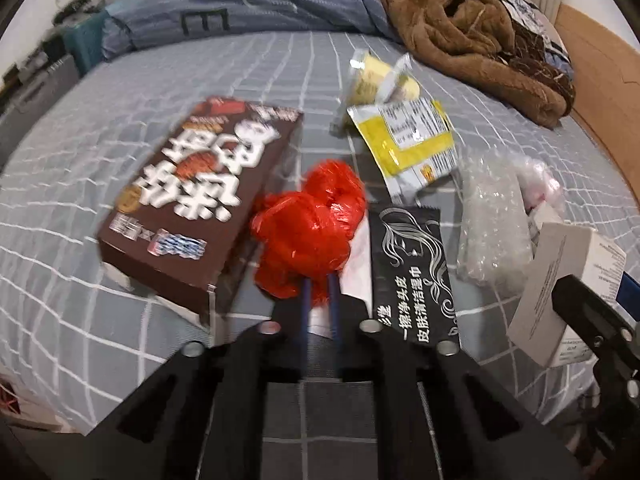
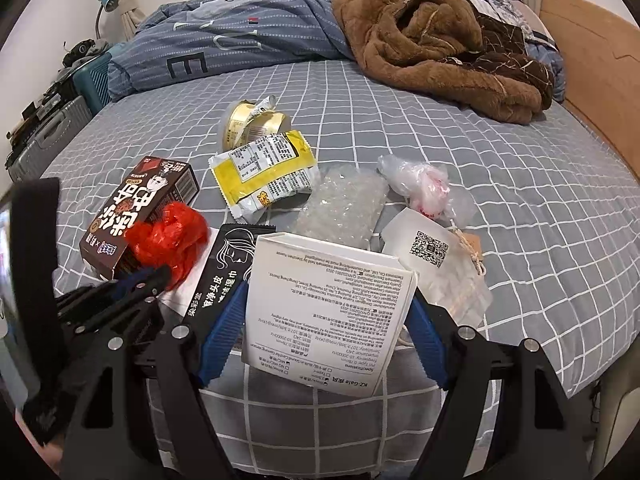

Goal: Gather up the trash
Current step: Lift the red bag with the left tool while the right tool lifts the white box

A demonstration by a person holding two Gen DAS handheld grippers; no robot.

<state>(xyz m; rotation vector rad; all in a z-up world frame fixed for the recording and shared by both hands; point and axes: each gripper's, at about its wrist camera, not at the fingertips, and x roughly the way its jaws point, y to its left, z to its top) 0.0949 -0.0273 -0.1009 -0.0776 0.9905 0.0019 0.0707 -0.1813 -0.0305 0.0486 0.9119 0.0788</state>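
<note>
A crumpled red plastic bag [image 1: 308, 224] [image 2: 168, 232] lies on the grey checked bed sheet [image 2: 500, 152] between a brown snack box [image 1: 192, 200] and a black wet-wipe sachet [image 1: 412, 272]. My left gripper [image 1: 320, 284] is shut on the near edge of that bag, its blue fingers close together. My right gripper [image 2: 328, 296] is clamped on a white printed box [image 2: 328, 304] [image 1: 560, 280], a blue finger pressing on each side, and the box stands tilted above the sheet. The left gripper [image 2: 120, 292] shows at the left of the right wrist view.
More litter lies beyond: a yellow wrapper [image 2: 264, 172], a pale yellow packet [image 2: 252, 124], bubble wrap [image 2: 340, 208], a clear bag [image 2: 424, 188] and a white QR-code pouch [image 2: 432, 248]. A brown blanket [image 2: 440, 36] and blue duvet [image 2: 240, 40] are at the back, a wooden headboard [image 2: 592, 80] right, suitcases [image 2: 48, 136] left.
</note>
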